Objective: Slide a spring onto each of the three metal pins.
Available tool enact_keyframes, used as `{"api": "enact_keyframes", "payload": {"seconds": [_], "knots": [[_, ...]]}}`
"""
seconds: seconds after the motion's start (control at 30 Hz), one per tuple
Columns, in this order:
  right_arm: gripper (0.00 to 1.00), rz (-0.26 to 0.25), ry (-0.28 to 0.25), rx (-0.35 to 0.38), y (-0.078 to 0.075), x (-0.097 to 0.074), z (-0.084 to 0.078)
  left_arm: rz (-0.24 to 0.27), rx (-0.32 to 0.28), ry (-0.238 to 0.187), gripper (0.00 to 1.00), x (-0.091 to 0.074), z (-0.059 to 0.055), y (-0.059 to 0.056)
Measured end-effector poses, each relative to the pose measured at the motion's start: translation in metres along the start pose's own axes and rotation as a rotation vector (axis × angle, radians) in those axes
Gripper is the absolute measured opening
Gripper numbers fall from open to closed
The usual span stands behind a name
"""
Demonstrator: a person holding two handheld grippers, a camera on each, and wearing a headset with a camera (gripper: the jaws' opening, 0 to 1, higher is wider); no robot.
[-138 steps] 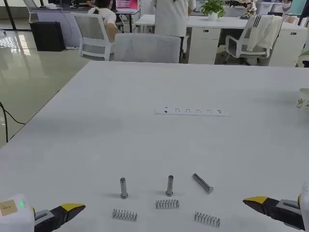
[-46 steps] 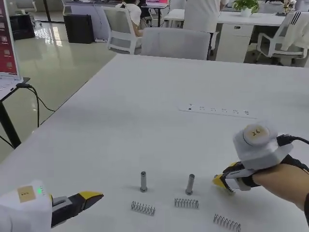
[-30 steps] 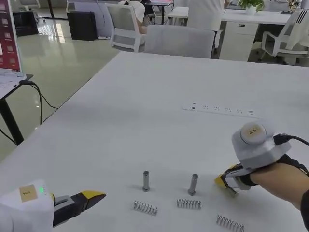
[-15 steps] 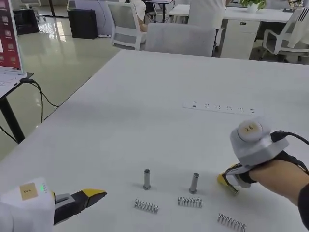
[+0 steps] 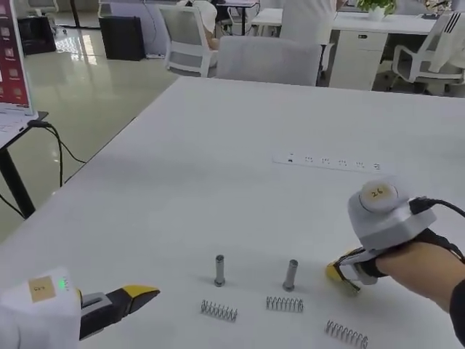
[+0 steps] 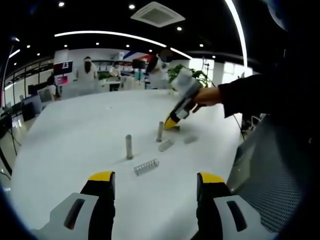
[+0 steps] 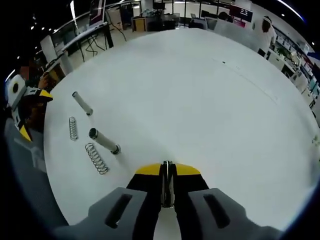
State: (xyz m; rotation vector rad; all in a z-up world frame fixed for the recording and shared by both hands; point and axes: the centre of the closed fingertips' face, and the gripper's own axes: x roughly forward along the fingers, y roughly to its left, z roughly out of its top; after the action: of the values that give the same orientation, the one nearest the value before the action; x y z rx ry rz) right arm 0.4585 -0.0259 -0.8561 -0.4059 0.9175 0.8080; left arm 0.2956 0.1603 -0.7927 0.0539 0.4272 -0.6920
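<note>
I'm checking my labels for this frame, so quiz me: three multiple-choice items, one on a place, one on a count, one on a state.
1. Where is the third metal pin?
A) clamped in the right gripper
B) on a chair seat
C) on the floor

2. How many springs lie on the table?
A) two
B) three
C) five

3. The left gripper is:
A) open
B) shut on a spring
C) shut on a pin

Answers:
1 A, the right gripper view shows the pin between its closed jaws.
2 B, the head view shows three lying in a row.
3 A, its jaws stand apart with nothing between them.
</note>
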Motion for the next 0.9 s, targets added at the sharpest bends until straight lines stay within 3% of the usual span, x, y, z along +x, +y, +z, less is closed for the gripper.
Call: {"api": "enact_keyframes", "payload": {"seconds": [0.47, 0.9], "knots": [[0.05, -0.006, -0.078, 0.006, 0.008, -0.03, 0.003, -0.009, 0.016, -0.006, 0.61, 0.0, 0.004, -0.003], [0.05, -0.011, -0.119, 0.012, 0.012, -0.045, 0.004, -0.017, 0.026, -0.004, 0.61, 0.0, 0.006, -0.004]]}}
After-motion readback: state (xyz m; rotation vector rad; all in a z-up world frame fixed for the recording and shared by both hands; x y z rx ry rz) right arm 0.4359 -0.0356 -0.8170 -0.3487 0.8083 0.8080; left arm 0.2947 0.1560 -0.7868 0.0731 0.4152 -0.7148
